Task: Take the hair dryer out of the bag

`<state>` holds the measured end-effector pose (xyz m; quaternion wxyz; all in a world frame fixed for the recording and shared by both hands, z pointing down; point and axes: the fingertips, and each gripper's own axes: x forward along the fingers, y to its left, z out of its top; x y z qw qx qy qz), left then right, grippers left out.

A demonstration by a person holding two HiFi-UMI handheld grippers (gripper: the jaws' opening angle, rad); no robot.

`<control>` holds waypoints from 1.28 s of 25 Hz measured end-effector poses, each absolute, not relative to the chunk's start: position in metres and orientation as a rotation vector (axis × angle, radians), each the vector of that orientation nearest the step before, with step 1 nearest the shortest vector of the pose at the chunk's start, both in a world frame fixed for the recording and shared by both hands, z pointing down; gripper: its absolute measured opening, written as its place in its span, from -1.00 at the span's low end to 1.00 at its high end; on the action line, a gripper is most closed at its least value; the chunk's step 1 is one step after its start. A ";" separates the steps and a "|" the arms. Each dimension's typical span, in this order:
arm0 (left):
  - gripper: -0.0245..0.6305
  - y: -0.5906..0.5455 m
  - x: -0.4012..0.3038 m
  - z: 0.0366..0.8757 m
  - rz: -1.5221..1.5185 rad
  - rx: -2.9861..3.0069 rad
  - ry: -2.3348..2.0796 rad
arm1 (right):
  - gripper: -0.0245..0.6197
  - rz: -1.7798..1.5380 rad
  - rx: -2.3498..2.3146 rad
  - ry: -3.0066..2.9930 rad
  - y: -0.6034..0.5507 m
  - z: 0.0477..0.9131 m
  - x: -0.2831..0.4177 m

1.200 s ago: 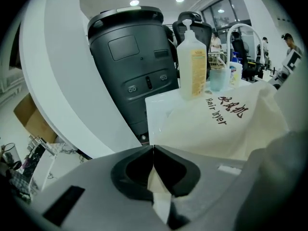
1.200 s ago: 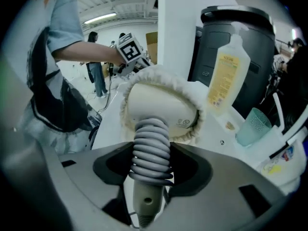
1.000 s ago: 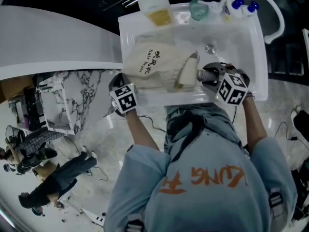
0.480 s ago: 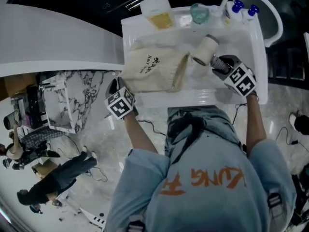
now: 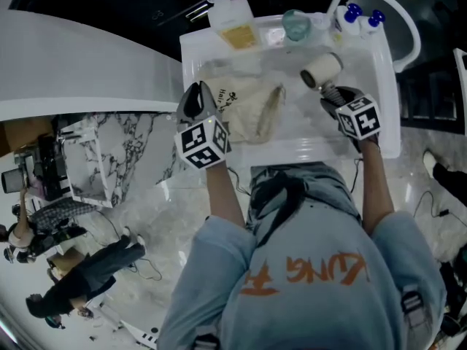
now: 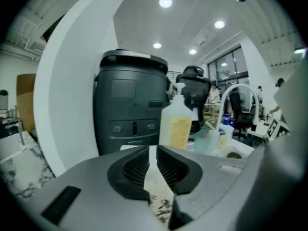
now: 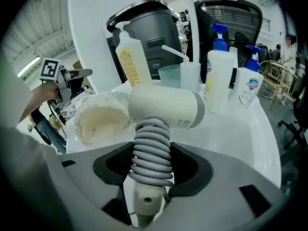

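The cream cloth bag (image 5: 244,109) with black print lies slack on the white table (image 5: 383,133), its open mouth toward the right. The white hair dryer (image 5: 321,69) is outside the bag, over the table's far right part. My right gripper (image 5: 330,93) is shut on its grey ribbed handle (image 7: 153,150), with the barrel (image 7: 168,107) lying across above the jaws. My left gripper (image 5: 199,92) is lifted above the bag's left edge. Its jaws (image 6: 153,165) are opening, a narrow gap with nothing between them. The bag's print (image 6: 161,207) shows below.
A soap bottle with a yellow label (image 5: 235,17), a teal cup (image 5: 297,20) and two blue-topped spray bottles (image 5: 363,12) line the table's far edge. A black bin (image 6: 131,109) stands behind. A curved white counter (image 5: 87,71) lies left. People stand on the floor at lower left.
The right gripper drew the hair dryer out of the bag and carried it up and to the right. The left gripper let go of the bag's edge and rose. The bag sank flat.
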<state>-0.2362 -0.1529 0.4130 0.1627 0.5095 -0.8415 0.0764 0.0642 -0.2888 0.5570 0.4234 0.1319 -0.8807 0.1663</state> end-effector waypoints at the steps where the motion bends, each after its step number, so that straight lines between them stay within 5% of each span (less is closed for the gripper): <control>1: -0.80 -0.170 -0.221 0.409 0.227 1.527 -2.382 | -0.22 0.441 0.350 -2.199 -0.291 0.559 0.066; 15: -0.92 -0.286 -0.091 0.425 0.336 1.888 -2.149 | -0.22 0.683 0.667 -2.098 -0.331 0.606 0.086; 32: -0.92 -0.283 -0.063 0.482 0.487 1.816 -2.022 | -0.21 0.701 0.804 -1.903 -0.362 0.691 0.096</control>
